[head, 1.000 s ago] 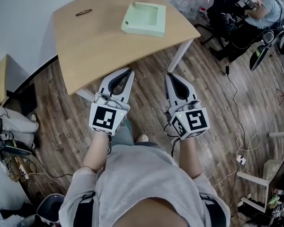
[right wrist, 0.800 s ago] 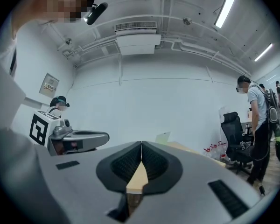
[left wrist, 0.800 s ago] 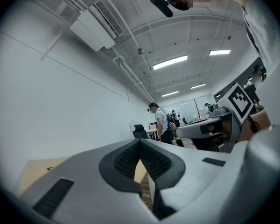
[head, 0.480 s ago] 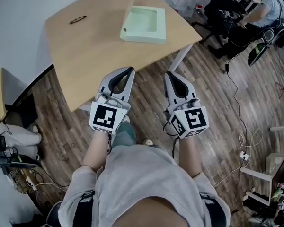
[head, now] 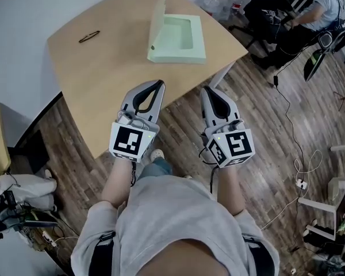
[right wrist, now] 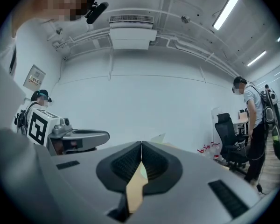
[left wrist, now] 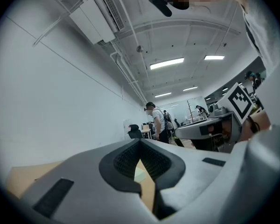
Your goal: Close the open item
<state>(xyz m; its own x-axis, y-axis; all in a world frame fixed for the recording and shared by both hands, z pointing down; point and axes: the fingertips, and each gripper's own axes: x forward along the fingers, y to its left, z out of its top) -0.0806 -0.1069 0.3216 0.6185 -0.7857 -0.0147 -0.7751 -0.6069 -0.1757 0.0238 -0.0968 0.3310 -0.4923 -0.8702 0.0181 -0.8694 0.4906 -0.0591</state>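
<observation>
A pale green box (head: 181,33) lies open on the wooden table (head: 103,73), its lid (head: 159,13) standing up along the left side. My left gripper (head: 158,84) is shut and empty, its tip just over the table's near edge, short of the box. Beside it my right gripper (head: 207,90) is also shut and empty, over the floor by the table's edge. In the left gripper view the shut jaws (left wrist: 140,142) frame a sliver of the box (left wrist: 138,174). In the right gripper view the lid (right wrist: 157,138) peeks above the shut jaws (right wrist: 141,143).
A small dark clip-like object (head: 89,37) lies at the table's far left. A white table leg (head: 221,73) stands right of my grippers. A person (head: 322,7) sits at a desk far right, near an office chair (right wrist: 228,139). Cables (head: 302,177) run over the wooden floor.
The table and box have drawn nearer in the head view as both grippers moved forward together. The box lid now shows standing up. Both grippers stayed shut.
</observation>
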